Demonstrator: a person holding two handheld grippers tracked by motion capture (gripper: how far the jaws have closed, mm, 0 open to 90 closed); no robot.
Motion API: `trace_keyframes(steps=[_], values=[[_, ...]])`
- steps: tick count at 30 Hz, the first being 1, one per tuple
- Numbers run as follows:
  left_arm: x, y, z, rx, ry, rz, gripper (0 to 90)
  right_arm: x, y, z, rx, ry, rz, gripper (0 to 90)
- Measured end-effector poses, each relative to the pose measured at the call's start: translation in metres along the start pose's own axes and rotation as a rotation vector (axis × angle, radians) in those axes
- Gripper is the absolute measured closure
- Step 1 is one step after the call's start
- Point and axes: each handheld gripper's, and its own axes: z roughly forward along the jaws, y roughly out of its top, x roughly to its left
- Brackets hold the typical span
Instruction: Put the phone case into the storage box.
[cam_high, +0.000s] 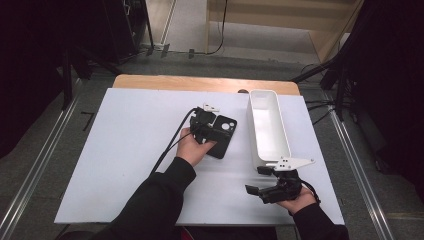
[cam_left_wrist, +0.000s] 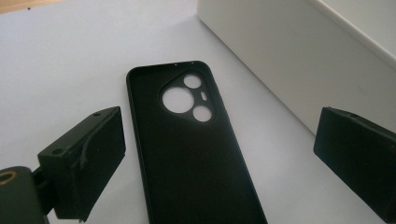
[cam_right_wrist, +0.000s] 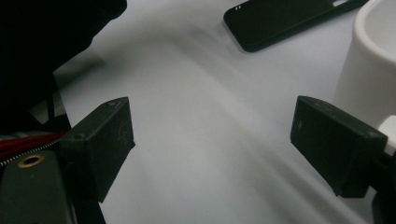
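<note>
Lying flat near the middle of the desk (cam_high: 125, 150), inside face up, just left of the white bin (cam_high: 269, 127): the black phone case (cam_left_wrist: 187, 154), not yet lifted. Hovering right over it, jaws spread wide on either side without touching: the left gripper (cam_left_wrist: 219, 154). Waiting near the desk's front right corner, jaws likewise wide apart and holding nothing: the right gripper (cam_right_wrist: 212, 144). Still pending, judging by this: closing on the case and probably carrying it to the bin.

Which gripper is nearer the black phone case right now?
Left. The left gripper hovers right over the phone case, open around it; the right gripper sits apart, beside the near end of the white bin.
</note>
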Motion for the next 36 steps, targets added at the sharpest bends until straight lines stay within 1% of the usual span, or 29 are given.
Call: trace_keyframes(steps=[6, 7, 8, 9, 10, 12, 13, 17, 21, 23, 25, 28, 30, 34, 35, 36], values=[[-0.003, 0.0, 0.006, 0.0, 0.002, -0.006, 1.6, 0.0, 0.0, 0.0, 0.002, 0.0, 0.002, 11.9], [-0.003, -0.001, 0.006, 0.002, -0.003, 0.003, 1.7, 0.0, 0.0, 0.0, 0.002, 0.001, 0.002, 11.9], [-0.003, -0.001, 0.006, 0.002, -0.003, 0.003, 1.6, 0.0, 0.0, 0.0, 0.002, 0.001, 0.002, 11.9], [-0.002, -0.002, 0.006, 0.018, -0.015, 0.031, 1.6, 0.0, 0.0, 0.0, 0.002, 0.001, 0.002, 11.9], [-0.003, -0.002, 0.007, 0.018, -0.007, 0.024, 1.4, 0.0, 0.0, 0.0, 0.002, 0.001, 0.002, 11.9], [-0.002, -0.002, 0.008, 0.017, -0.007, 0.022, 1.0, 0.0, 0.0, 0.0, 0.003, 0.001, 0.002, 11.9], [-0.002, -0.002, 0.01, 0.025, -0.002, 0.021, 0.0, 0.0, 0.0, 0.0, 0.005, 0.001, 0.006, 11.9], [-0.002, -0.004, 0.014, 0.035, -0.013, 0.018, 0.0, 0.0, 0.0, 0.0, 0.002, 0.0, 0.004, 11.9], [-0.003, -0.006, 0.018, 0.037, 0.001, 0.023, 0.0, 0.0, 0.0, 0.0, 0.005, 0.001, 0.009, 11.9], [-0.004, -0.008, 0.02, 0.035, 0.016, 0.031, 0.0, 0.0, 0.0, 0.0, 0.007, 0.001, 0.011, 11.9], [-0.003, -0.01, 0.023, 0.028, 0.025, 0.022, 0.0, 0.0, 0.0, 0.0, 0.008, 0.0, 0.011, 11.9], [-0.002, -0.013, 0.027, 0.035, 0.027, 0.011, 0.0, 0.0, 0.0, 0.0, 0.007, 0.001, 0.01, 11.9], [-0.002, -0.013, 0.028, 0.04, 0.032, 0.017, 0.0, 0.0, 0.0, 0.0, 0.007, 0.001, 0.01, 11.9], [-0.004, -0.017, 0.035, 0.053, 0.048, 0.016, 0.0, 0.0, -0.001, 0.0, 0.006, 0.002, 0.01, 11.9], [-0.004, -0.018, 0.037, 0.064, 0.05, 0.012, 0.0, 0.0, -0.001, 0.0, 0.006, 0.002, 0.009, 11.9], [-0.004, -0.02, 0.039, 0.068, 0.063, 0.009, 0.0, 0.0, -0.001, 0.0, 0.006, 0.002, 0.009, 11.9]])
